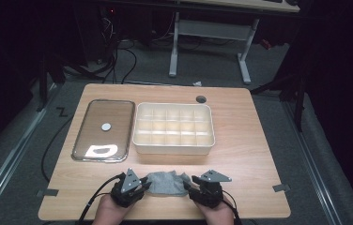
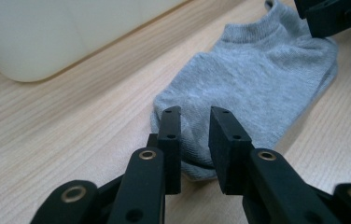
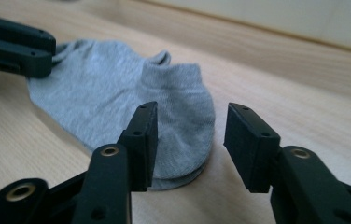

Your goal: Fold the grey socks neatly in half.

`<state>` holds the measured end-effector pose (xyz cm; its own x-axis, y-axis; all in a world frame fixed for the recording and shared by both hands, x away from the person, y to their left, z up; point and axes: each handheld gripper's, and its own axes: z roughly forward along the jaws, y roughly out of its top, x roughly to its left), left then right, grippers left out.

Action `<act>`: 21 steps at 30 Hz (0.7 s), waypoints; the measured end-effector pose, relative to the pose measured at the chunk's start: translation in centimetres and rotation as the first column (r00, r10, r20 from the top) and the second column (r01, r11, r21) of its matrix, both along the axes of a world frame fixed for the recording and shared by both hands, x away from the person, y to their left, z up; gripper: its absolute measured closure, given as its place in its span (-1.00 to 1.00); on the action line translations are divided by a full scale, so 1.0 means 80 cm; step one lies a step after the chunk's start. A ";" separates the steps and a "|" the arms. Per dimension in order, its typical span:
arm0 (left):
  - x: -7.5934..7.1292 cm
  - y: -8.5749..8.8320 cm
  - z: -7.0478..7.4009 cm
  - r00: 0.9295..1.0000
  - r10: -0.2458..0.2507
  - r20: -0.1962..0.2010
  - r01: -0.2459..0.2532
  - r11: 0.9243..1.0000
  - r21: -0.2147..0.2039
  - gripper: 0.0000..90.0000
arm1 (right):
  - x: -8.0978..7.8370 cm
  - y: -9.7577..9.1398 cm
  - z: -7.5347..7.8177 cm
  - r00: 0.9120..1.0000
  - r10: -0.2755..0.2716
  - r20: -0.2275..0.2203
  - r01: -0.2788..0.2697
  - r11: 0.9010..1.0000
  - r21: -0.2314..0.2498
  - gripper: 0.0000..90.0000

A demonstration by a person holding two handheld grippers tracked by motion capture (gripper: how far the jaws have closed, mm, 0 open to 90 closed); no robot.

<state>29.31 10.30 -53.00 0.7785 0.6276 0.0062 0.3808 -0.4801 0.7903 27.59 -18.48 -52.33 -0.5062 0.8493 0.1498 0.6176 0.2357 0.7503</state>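
Left tongs slightly parted, right tongs wide – both empty, flanking soft ribbed grey sock

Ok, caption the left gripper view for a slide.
Left gripper, jaws open, at one end of a grey sock on the wooden table.
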 end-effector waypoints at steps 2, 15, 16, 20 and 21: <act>-0.002 -0.001 -0.001 1.000 -0.008 -0.002 0.008 1.000 0.010 0.67 | -0.001 0.004 -0.004 1.000 0.017 -0.017 -0.017 0.999 -0.028 0.19; -0.013 0.018 -0.004 0.999 -0.017 -0.050 0.016 1.000 -0.004 0.68 | -0.009 0.015 -0.010 0.998 0.058 0.021 -0.056 0.995 -0.083 0.31; -0.015 0.019 -0.004 0.999 -0.017 -0.045 0.017 1.000 0.001 0.68 | -0.009 0.015 -0.010 0.998 0.058 0.021 -0.056 0.995 -0.083 0.31; -0.021 0.022 -0.004 0.999 -0.011 -0.036 0.011 1.000 0.007 0.68 | -0.012 0.019 -0.011 0.996 0.082 0.019 -0.080 0.994 -0.070 0.42; -0.022 0.023 -0.004 0.999 -0.011 -0.034 0.011 1.000 0.008 0.68 | -0.013 0.020 -0.011 0.997 0.079 0.014 -0.078 0.995 -0.066 0.45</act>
<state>27.53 12.13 -53.32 0.7853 0.6189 -0.0148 0.4016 -0.4910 0.7731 26.59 -16.91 -53.21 -0.5740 0.8143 0.0866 0.5825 0.3317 0.7421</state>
